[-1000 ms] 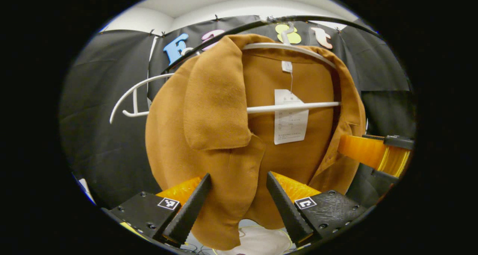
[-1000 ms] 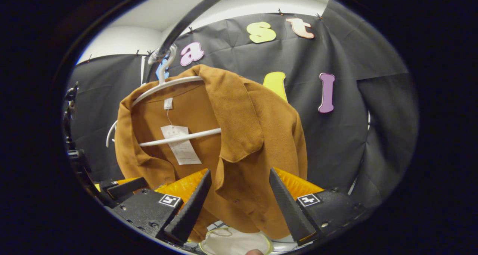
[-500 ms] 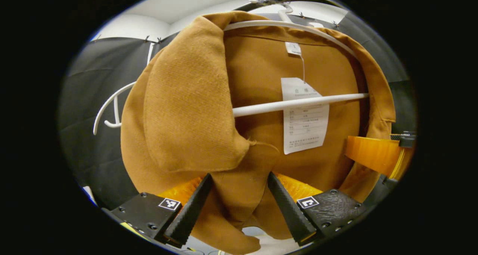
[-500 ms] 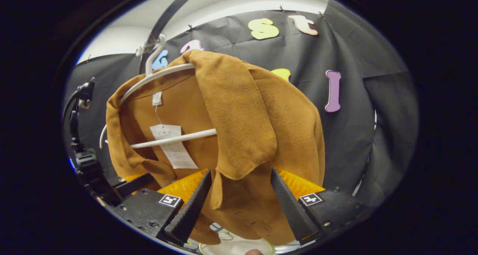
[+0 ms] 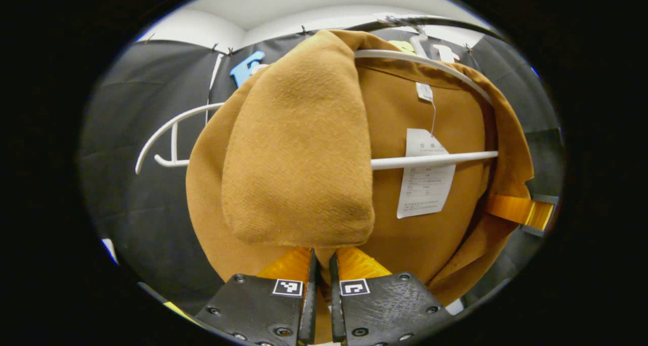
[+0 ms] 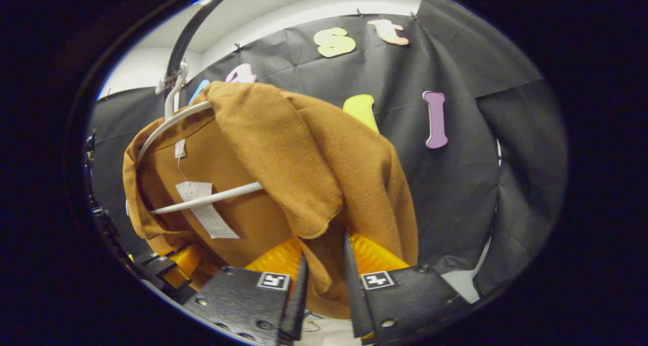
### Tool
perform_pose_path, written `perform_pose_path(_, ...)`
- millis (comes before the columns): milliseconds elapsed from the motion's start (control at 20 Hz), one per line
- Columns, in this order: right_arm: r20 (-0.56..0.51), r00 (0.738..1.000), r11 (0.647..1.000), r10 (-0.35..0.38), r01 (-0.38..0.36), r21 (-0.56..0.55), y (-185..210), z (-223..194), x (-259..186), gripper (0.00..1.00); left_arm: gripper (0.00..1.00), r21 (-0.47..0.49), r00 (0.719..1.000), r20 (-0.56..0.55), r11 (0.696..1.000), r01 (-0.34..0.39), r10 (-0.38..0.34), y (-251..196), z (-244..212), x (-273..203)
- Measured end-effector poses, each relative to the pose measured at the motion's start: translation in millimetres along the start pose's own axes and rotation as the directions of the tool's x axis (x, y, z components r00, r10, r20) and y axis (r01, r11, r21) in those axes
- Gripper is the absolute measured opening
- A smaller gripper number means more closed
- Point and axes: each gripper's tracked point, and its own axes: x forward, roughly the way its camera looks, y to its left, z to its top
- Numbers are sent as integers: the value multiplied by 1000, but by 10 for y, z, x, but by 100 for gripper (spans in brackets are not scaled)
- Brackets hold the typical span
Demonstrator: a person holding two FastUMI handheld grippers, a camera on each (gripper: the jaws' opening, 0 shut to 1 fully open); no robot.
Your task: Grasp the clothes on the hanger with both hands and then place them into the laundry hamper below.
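Note:
A brown jacket (image 5: 304,158) hangs on a white hanger (image 5: 430,159) from a dark rail (image 5: 430,21). Just under the jacket's left lapel, my left gripper (image 5: 321,265) is shut on the front cloth. In the right gripper view the same brown jacket (image 6: 304,153) hangs on the white hanger (image 6: 207,199), and my right gripper (image 6: 324,270) is shut on the cloth below its right lapel. The right gripper (image 5: 521,210) also shows at the jacket's right edge in the left gripper view. A white paper tag (image 5: 425,176) dangles inside the collar.
A bare arm of the white hanger (image 5: 167,138) sticks out to the left of the jacket. Black cloth (image 6: 455,184) covers the booth wall behind. A strip of pale surface (image 6: 324,331) shows beneath the jacket's hem.
Both grippers have shut on the jacket's front cloth; half a second ago each stood open around it. The left gripper sits closer under the lapel.

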Motion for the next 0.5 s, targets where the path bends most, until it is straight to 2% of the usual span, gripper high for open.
perform_pose_path(50, 13, 1000, 1000, 1, -1, 7, -26, 39, -30, 21, 12, -16, 1000, 5, 1000, 10, -10, -14, 25, -60)
perform_pose_path(100, 26, 1000, 1000, 17, -17, 15, -16, 70, -68, 17, 6, -24, 1000, 11, 1000, 21, -21, -2, 62, -111)
perform_pose_path(150, 34, 999, 999, 22, -23, 23, -29, 83, -109, 7, 10, -28, 1000, 18, 999, 20, -19, 17, 101, -170)
perform_pose_path(200, 39, 999, 999, 18, -20, 30, -67, 76, -151, 11, 6, -36, 999, 21, 999, 30, -29, 33, 128, -212)
perform_pose_path(300, 48, 999, 998, 12, -15, 54, -124, 120, -218, 10, 6, -55, 999, 22, 997, 46, -45, 70, 175, -294)
perform_pose_path(350, 58, 998, 998, 6, -10, 63, -153, 173, -264, 7, 3, -61, 999, 26, 997, 47, -46, 99, 234, -355)
perform_pose_path(400, 77, 997, 998, 0, -5, 67, -183, 231, -323, 8, 6, -67, 998, 39, 996, 52, -50, 113, 299, -427)
perform_pose_path(500, 114, 993, 998, -19, 12, 62, -265, 371, -401, 7, 6, -65, 996, 65, 996, 67, -63, 145, 445, -533)
